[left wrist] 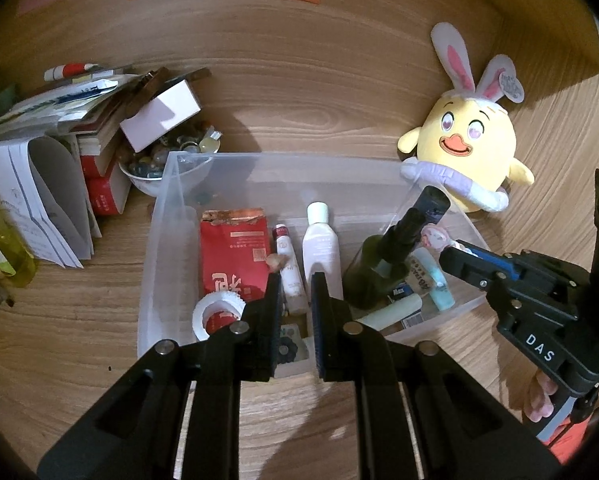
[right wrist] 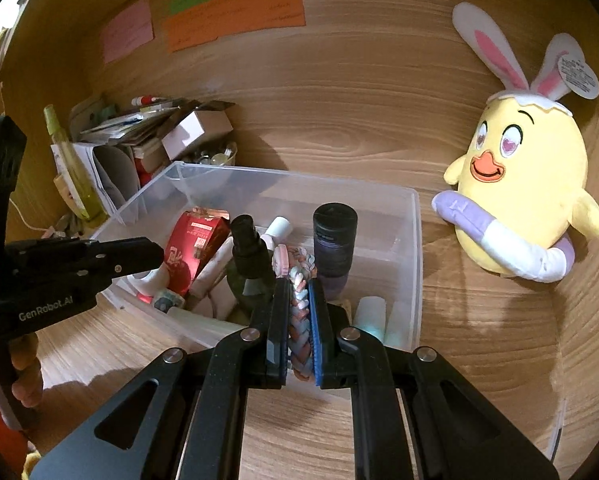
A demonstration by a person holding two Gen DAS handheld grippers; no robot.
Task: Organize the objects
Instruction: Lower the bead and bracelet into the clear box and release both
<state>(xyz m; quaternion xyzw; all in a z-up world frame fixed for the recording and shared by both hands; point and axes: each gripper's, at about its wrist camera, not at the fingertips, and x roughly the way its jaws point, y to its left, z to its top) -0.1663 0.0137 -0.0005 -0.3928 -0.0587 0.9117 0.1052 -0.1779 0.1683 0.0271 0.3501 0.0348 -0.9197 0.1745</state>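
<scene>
A clear plastic bin (left wrist: 167, 216) (right wrist: 413, 240) stands on the wooden desk. It holds a red packet (left wrist: 235, 248), a white bottle (left wrist: 321, 248), a small tube (left wrist: 289, 276), a tape roll (left wrist: 215, 312), a dark green bottle (left wrist: 383, 264) (right wrist: 251, 264) and a dark cylinder (right wrist: 334, 240). My left gripper (left wrist: 295, 280) hovers over the bin's near edge, jaws a little apart and empty. My right gripper (right wrist: 299, 284) is shut on a braided pink, white and grey band (right wrist: 299, 320) over the bin; it also shows in the left wrist view (left wrist: 455, 250).
A yellow chick plush (left wrist: 471, 148) (right wrist: 531, 192) with bunny ears leans against the wall right of the bin. Stacked papers, books and a white box (left wrist: 163, 116) sit left of it, with a bowl of trinkets (left wrist: 151, 184) and a yellow-green bottle (right wrist: 75, 168).
</scene>
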